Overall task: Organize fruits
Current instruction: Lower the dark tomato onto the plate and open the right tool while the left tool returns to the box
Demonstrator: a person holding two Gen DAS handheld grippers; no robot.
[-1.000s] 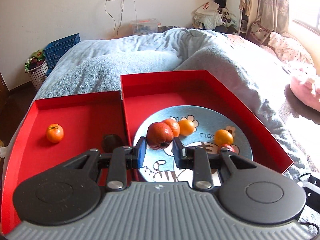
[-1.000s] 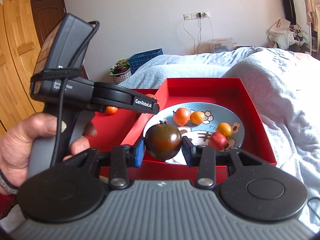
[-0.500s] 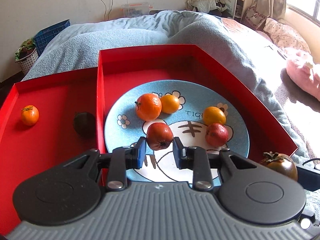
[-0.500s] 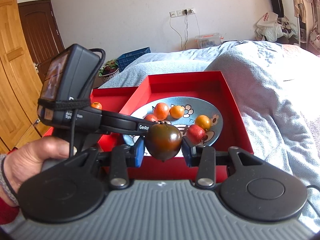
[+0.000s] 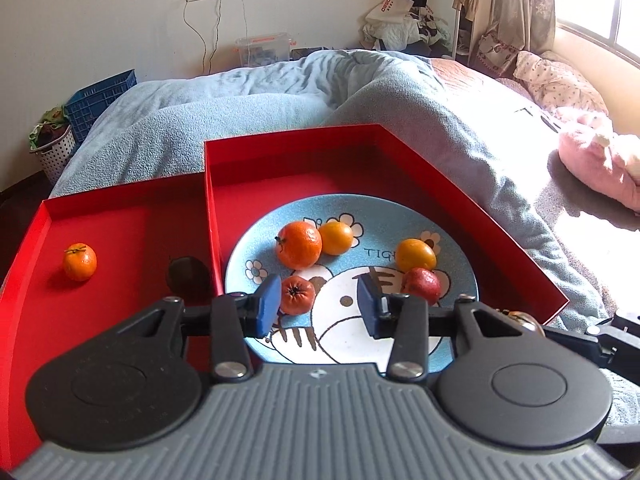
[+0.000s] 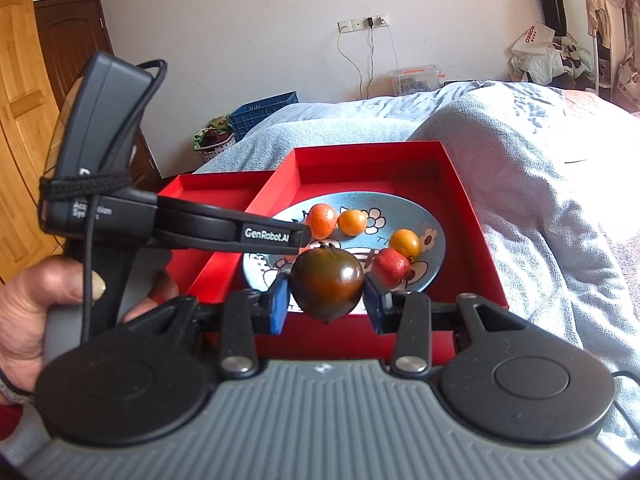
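My left gripper (image 5: 318, 305) is open above a blue cartoon plate (image 5: 452, 264) in the right red tray (image 5: 296, 152). A small red tomato (image 5: 297, 294) lies on the plate beside its left finger. The plate also holds an orange (image 5: 299, 244), two yellow fruits (image 5: 336, 238) and a red fruit (image 5: 421, 285). The left red tray (image 5: 120, 224) holds a small orange (image 5: 80, 261) and a dark tomato (image 5: 187, 276). My right gripper (image 6: 326, 300) is shut on a dark tomato (image 6: 326, 284), held in front of the tray's near wall.
The trays sit on a bed with a rumpled blue blanket (image 5: 280, 92). A pink pillow (image 5: 600, 160) lies at the right. The hand-held left gripper body (image 6: 104, 184) fills the left of the right wrist view. A blue crate (image 5: 100, 100) stands by the wall.
My left gripper opened and let go of the small red tomato, which now rests on the plate. The gripper drew back slightly. My right gripper still holds the dark tomato.
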